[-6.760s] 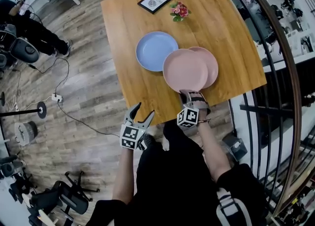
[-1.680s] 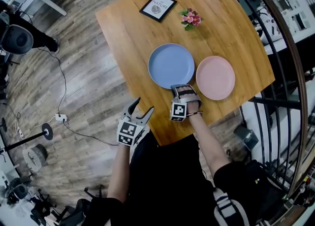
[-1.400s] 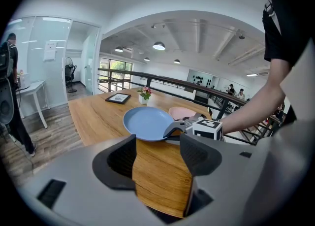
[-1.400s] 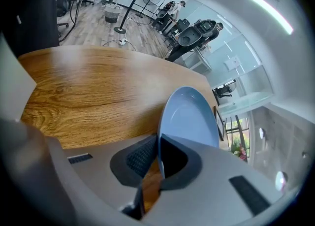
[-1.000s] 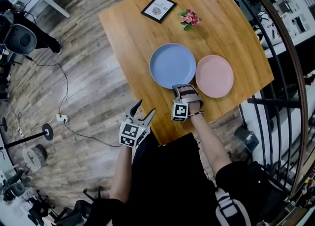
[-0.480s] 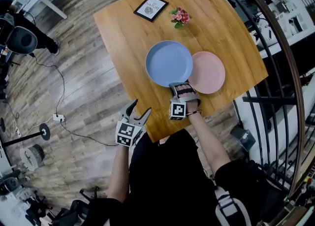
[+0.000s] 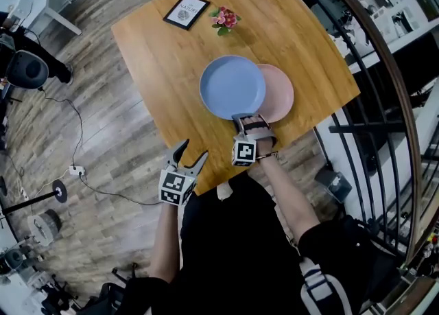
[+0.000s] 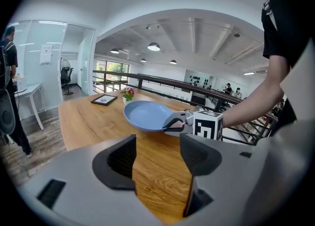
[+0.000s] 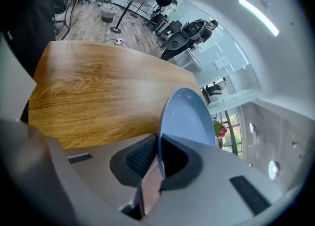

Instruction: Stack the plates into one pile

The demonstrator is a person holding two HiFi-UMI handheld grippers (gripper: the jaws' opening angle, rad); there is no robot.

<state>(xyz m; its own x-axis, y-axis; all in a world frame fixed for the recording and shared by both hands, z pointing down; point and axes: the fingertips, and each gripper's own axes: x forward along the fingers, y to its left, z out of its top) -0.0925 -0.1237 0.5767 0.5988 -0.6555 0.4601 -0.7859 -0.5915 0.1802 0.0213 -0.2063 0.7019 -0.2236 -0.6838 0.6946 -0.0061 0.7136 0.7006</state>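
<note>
A blue plate [image 7: 232,87] hangs above the wooden table [image 7: 171,73], partly over the pink plates [image 7: 279,94] that lie to its right. My right gripper [image 7: 243,120] is shut on the blue plate's near rim; in the right gripper view the rim [image 9: 160,141] runs between the jaws, with the pink plate [image 9: 150,186] showing below it. My left gripper [image 7: 186,154] stands open with nothing in it, off the table's near edge. In the left gripper view the blue plate [image 8: 146,115] and the right gripper [image 8: 173,123] show ahead.
A framed picture [image 7: 185,11] and a small pot of flowers [image 7: 224,18] stand at the table's far side. A black railing [image 7: 370,66] curves along the right. Cables and stands lie on the wood floor [image 7: 82,149] at the left.
The blue plate has risen off the table and moved right in my right gripper until it overlaps the pink plates. My left gripper drifted along beside it, still open.
</note>
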